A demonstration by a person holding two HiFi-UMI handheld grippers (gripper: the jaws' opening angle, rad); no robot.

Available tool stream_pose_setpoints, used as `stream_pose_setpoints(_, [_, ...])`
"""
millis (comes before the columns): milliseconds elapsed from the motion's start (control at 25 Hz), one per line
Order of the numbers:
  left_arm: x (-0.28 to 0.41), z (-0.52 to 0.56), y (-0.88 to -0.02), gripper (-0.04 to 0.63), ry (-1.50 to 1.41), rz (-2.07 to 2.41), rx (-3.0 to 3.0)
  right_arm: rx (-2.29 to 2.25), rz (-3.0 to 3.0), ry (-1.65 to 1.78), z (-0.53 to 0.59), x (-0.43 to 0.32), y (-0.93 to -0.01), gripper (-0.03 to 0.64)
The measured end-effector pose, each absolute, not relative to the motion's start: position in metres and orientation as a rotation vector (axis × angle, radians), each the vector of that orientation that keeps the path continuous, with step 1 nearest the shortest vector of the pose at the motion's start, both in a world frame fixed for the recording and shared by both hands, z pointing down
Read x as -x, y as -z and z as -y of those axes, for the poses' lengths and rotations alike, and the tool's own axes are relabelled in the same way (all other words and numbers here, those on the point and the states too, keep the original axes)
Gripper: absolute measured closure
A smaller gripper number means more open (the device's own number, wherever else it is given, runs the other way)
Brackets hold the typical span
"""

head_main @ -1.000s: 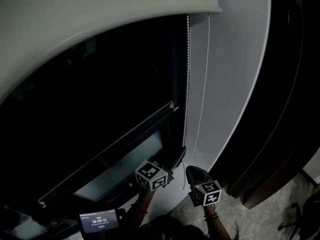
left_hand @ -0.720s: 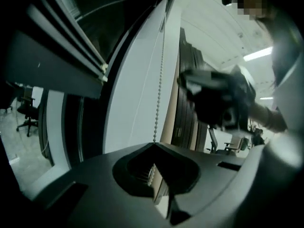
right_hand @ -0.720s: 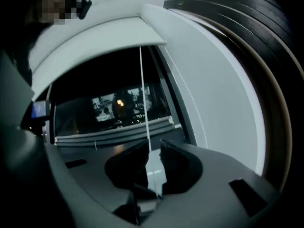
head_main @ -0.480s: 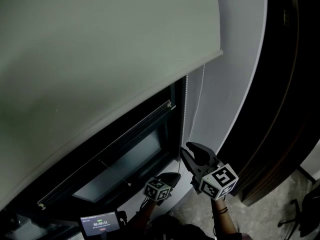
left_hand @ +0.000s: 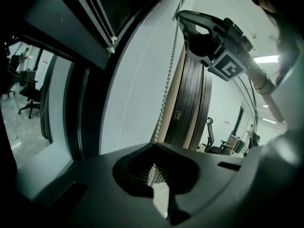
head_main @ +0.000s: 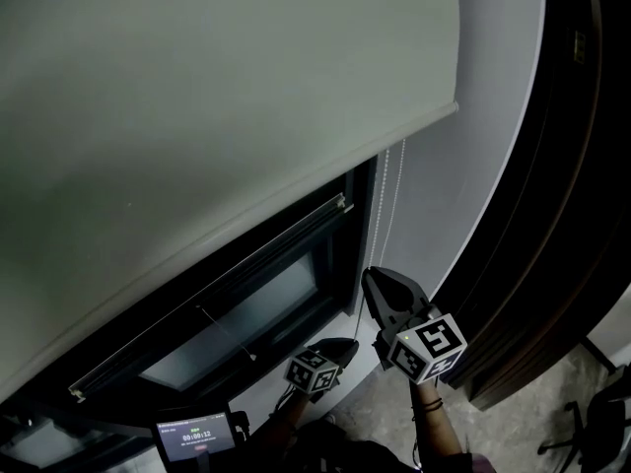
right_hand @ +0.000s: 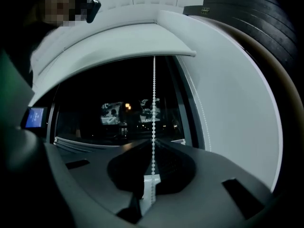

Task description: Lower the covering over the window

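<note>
Since a second ago our blind [head_main: 227, 116] has dropped further over the window [head_main: 256, 304], with the left gripper [head_main: 343, 346] sinking and the right gripper [head_main: 375, 282] rising. We keep the left jaws clamped on the bead chain [right_hand: 154, 94]; the right jaws have just been closing and now pinch it higher up.

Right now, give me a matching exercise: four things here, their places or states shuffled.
1 left gripper
2 right gripper
3 blind
4 small screen

A lit, at the bottom edge
B pale, over the upper window
C clamped higher on the bead chain
D clamped lower on the bead chain

Pairs: 1-D, 2-C, 3-B, 4-A. The right gripper's jaws have just been closing on the chain.
</note>
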State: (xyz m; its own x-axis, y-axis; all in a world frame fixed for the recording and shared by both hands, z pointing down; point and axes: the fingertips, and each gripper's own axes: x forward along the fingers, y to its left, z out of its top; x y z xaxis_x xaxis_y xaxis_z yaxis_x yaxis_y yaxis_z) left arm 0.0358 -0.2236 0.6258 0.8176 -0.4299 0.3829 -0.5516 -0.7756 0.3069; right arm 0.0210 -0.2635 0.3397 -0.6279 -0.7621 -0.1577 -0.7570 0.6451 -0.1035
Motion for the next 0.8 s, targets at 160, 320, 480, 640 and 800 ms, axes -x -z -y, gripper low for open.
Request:
stream_pose_setpoints(160, [-0.043, 0.218, -0.629, 0.592, -0.451, 0.708, -2.572, 1.376, -2.696, -0.002, 0.275, -0.03, -0.356, 0.595])
stream_pose_setpoints(320, [-0.044, 0.187, -0.662, 0.592, -0.69, 0.607, -2.592, 1.453, -2.743, 0.033, 0.279, -0.027, -0.399, 0.595])
stream_pose_setpoints(480, [-0.03, 0.186, -0.654, 0.592, -0.538, 0.681, -2.559, 1.466, -2.723, 0.123, 0.276, -0.032, -0.419, 0.597])
stream_pose_setpoints(640, [-0.015, 0.218, -0.596, 0.589, -0.275, 0.839, -2.657, 1.555, -2.828, 0.171, 0.281, -0.035, -0.461, 0.595])
stream_pose_setpoints(800, [-0.02, 0.244, -0.502, 0.556, 0.035, 0.872, -2.784, 1.587, -2.906, 0.442, 0.266, -0.034, -0.546, 0.596])
